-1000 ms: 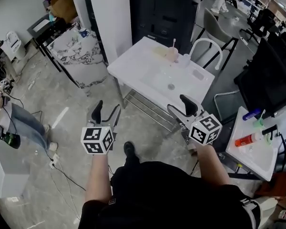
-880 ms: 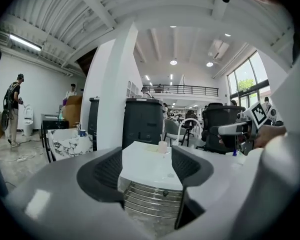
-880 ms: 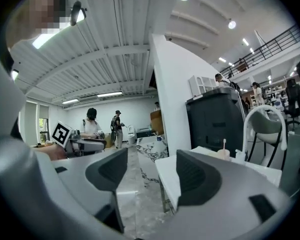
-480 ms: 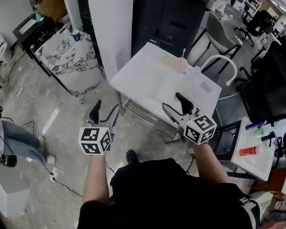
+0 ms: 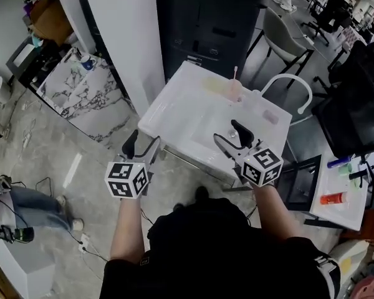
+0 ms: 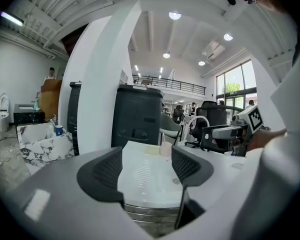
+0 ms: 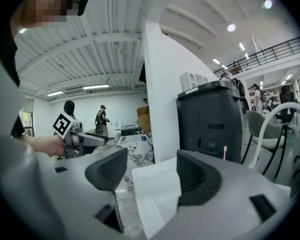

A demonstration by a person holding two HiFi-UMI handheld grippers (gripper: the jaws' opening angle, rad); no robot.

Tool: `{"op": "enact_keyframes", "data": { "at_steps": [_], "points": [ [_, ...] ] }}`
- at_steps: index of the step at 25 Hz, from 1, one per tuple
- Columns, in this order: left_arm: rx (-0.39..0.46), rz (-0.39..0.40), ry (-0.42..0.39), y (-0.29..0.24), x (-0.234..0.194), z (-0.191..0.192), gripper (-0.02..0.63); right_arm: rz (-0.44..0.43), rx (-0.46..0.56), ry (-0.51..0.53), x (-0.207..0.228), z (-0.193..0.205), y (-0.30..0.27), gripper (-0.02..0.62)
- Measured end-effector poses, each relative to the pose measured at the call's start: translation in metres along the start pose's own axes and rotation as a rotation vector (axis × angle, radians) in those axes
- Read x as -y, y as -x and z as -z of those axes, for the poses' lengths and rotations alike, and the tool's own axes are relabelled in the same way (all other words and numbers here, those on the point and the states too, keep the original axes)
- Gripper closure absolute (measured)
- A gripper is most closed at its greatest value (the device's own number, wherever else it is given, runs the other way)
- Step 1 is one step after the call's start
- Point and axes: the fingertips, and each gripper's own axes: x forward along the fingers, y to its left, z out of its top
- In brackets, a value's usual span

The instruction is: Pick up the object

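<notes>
On the far side of the white rectangular table (image 5: 187,114), a pale pink cup (image 5: 235,91) is standing upright with a thin pink stick (image 5: 235,73) rising out of it. Just to its right a clear plastic cup (image 5: 256,98) is standing, and a small round grey disc (image 6: 176,181) is lying nearer, about mid-table. Which of these is the object to pick up cannot be told; none of them is being touched.

Over the near right part of the table the right gripper (image 5: 232,136) is hovering, its jaws spread wide with nothing between them; in the right gripper view only the table's corner is showing through the gap. By the table's near left corner the left gripper (image 5: 141,144) is hanging, its jaws likewise wide apart and empty, pointing across the table top toward the pink cup.

Beyond the table a dark grey cabinet (image 5: 212,17) is standing, with a white square pillar (image 5: 124,36) to its left and a marble-patterned slab (image 5: 81,95) farther left. At the table's far right a white tube-framed chair (image 5: 287,80) is standing. Far right, a red-orange bottle (image 5: 334,199) is lying on a second white table (image 5: 352,213).
</notes>
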Motion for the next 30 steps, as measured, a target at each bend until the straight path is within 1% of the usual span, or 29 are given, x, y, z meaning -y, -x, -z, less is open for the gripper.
{"op": "enact_keyframes", "data": {
  "at_steps": [4,7,12,16,22,26,30],
  "points": [
    [-0.011,0.016,-0.023,-0.037,0.007,-0.02,0.293,-0.006,0.014,0.011,0.034,-0.009,-0.014,0.319],
    [-0.028,0.019,-0.018,-0.064,0.008,-0.026,0.293,-0.024,0.004,0.022,0.053,-0.008,-0.026,0.319],
    [-0.048,0.033,-0.018,-0.099,0.02,-0.03,0.293,-0.04,-0.047,0.042,0.085,0.004,-0.041,0.319],
    [-0.063,0.044,-0.029,-0.119,0.013,-0.032,0.293,-0.028,-0.1,0.07,0.104,0.013,-0.067,0.319],
    [-0.069,0.084,-0.027,-0.162,-0.011,-0.035,0.295,0.0,-0.214,0.141,0.129,0.031,-0.115,0.319],
    [-0.085,0.13,-0.03,-0.19,-0.025,-0.035,0.295,0.018,-0.301,0.191,0.147,0.049,-0.152,0.319],
    [-0.118,0.177,-0.029,-0.212,-0.036,-0.029,0.295,0.035,-0.403,0.228,0.163,0.071,-0.187,0.319]
  ]
}}
